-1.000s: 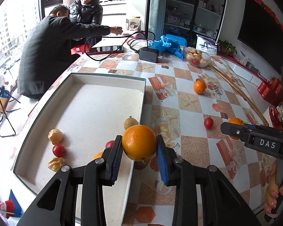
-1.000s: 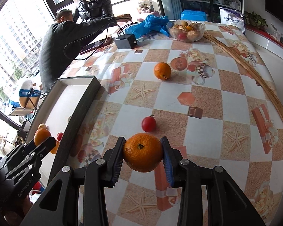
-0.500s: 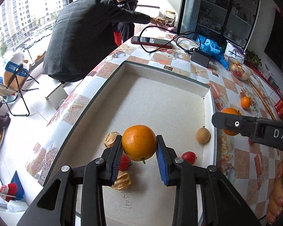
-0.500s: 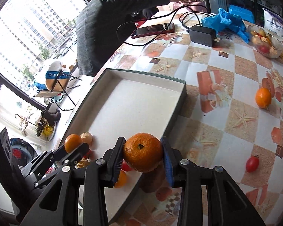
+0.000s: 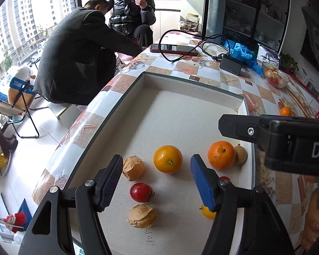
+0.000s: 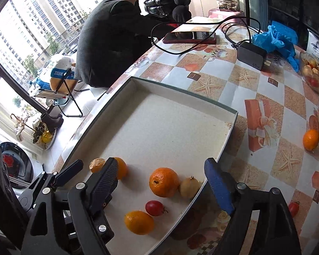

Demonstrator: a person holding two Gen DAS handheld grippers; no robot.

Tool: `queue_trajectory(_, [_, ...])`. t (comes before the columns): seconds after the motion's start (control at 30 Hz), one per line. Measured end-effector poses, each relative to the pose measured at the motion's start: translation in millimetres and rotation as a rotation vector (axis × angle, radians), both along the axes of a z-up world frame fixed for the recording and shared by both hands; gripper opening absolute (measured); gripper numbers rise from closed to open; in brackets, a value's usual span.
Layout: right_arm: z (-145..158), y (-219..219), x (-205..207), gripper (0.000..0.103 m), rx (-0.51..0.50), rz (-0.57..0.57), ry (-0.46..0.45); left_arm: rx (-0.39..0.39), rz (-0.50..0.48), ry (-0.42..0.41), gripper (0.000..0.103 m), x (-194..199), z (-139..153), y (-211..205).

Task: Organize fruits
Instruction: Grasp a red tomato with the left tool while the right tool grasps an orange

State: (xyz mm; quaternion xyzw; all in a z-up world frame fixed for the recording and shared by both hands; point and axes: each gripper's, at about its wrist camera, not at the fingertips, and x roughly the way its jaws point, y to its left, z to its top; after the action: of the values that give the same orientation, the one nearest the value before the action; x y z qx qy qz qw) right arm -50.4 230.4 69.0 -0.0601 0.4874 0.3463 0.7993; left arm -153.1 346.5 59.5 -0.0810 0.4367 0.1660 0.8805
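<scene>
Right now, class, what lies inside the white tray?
Inside the tray: two oranges, a brown round fruit, two husked fruits, a red tomato. The left gripper's finger partly covers another tomato and a yellow fruit.

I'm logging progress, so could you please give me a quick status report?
Left gripper open, right gripper open, both empty. Two oranges, and, resting in the tray. One orange and one cherry tomato remain outside on the tablecloth. Nothing blocking.
</scene>
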Motion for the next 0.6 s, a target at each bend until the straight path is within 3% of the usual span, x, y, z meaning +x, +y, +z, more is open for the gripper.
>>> queue_trajectory(0.23, [10.3, -83.0, 46.1, 0.085, -0.137, -0.209, -0.186, -0.026, -0.086, -0.048, 0.076, 4.2, 19.1, -37.0])
queue_trajectory(0.4, [-16.2, -149.7, 100.8, 0.085, -0.179, -0.387, -0.128, -0.076, -0.198, -0.03, 0.077, 17.6, 20.4, -81.7])
queue_trajectory(0.6, [-48.3, -162.1, 126.9, 0.085, -0.191, -0.392, -0.097, -0.087, -0.268, 0.007, 0.078, 34.7, 10.0, -127.5])
